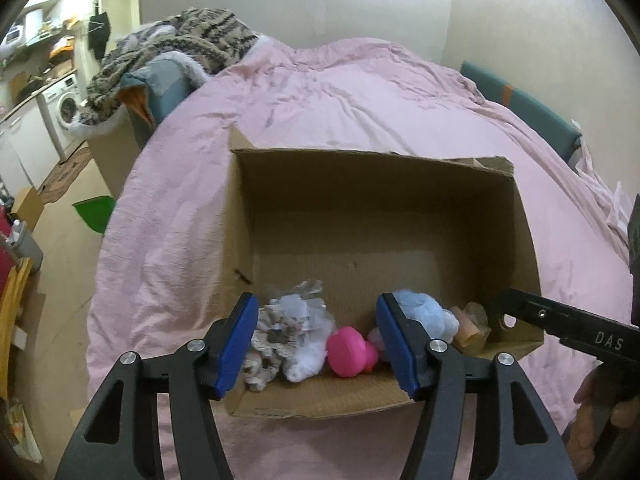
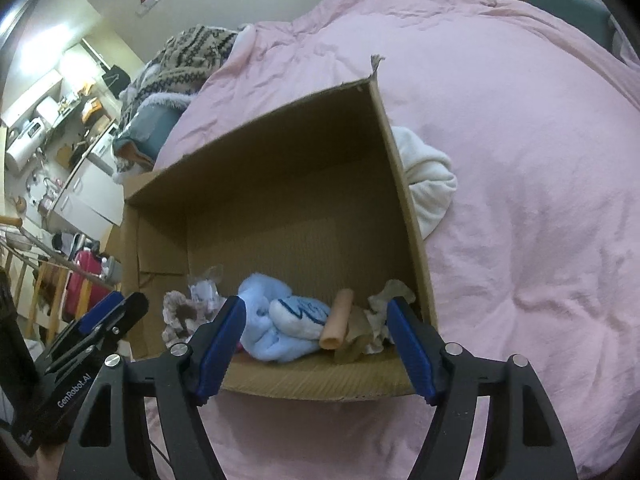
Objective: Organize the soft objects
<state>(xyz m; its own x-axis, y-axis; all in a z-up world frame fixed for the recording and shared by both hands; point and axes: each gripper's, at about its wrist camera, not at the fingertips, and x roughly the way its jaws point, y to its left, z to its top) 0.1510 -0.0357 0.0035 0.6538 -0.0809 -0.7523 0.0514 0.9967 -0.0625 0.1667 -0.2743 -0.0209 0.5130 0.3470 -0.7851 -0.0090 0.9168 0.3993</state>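
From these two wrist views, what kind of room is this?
Probably a small studio flat or bedsit: a bed under a pink duvet fills the views and holds the cardboard box, while a washing machine and a cluttered kitchen counter stand in the same room.

This is a small one-room home. A bed with a pink duvet [image 1: 360, 100] fills the middle. At ten o'clock a patterned blanket [image 1: 172, 48] lies heaped, and at nine o'clock a washing machine [image 1: 64, 110] sits under a cluttered kitchen counter [image 1: 36, 80].
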